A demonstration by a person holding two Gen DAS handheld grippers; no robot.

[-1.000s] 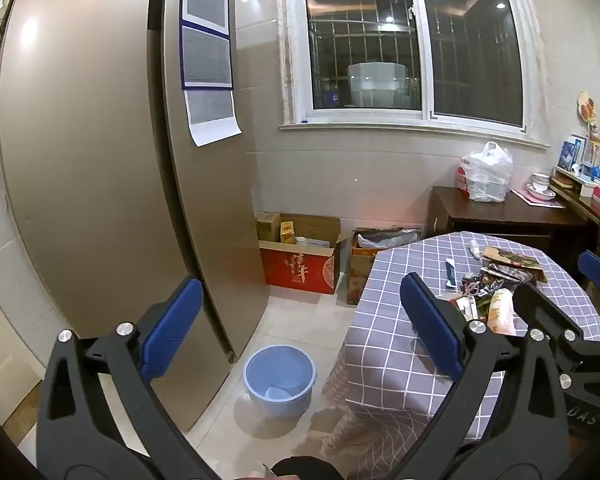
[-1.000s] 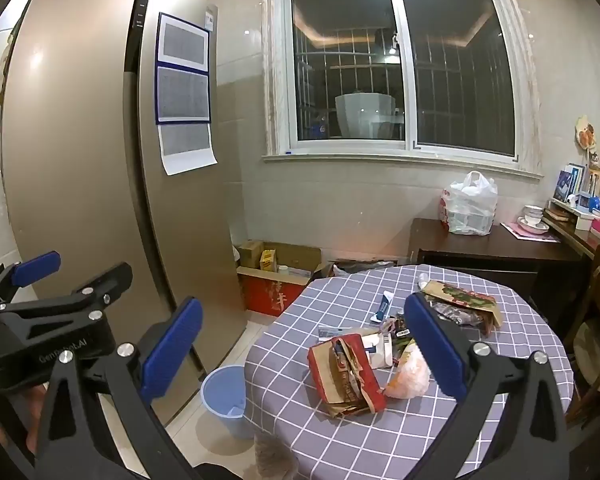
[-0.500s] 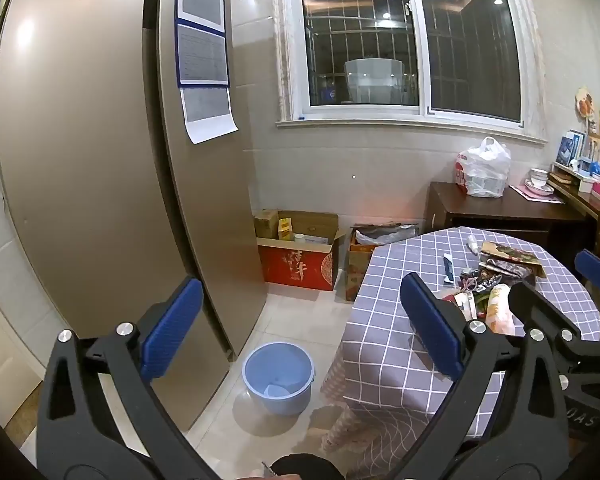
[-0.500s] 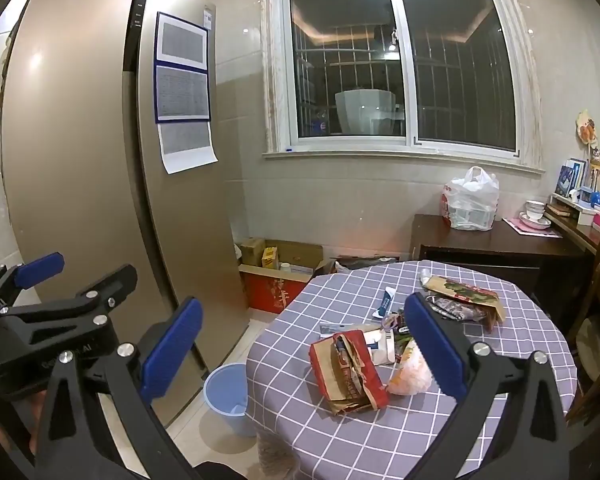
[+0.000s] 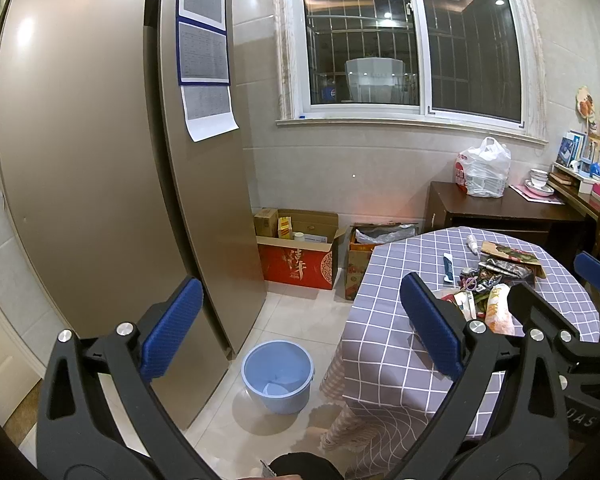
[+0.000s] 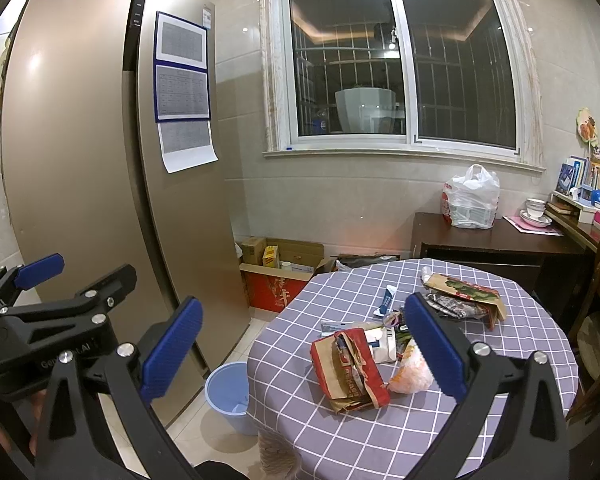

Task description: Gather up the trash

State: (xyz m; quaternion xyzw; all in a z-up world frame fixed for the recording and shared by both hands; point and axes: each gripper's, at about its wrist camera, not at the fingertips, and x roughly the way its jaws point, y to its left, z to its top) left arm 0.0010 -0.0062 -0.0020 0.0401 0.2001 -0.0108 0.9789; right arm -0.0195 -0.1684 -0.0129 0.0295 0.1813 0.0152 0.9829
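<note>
Though crumpled, red wrapper (image 6: 350, 368) intact.

light: warm indoor, fairly bright | glare: fridge (image 5: 80, 160) | window (image 6: 396, 60) dark | edges: fisheye-bent, vignetted | focus: sharp

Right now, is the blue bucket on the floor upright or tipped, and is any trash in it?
Upright: the bucket stands on the floor tiles with its round mouth facing up. It looks nearly empty; only a pale patch shows at the bottom, and I cannot tell what that is.
</note>
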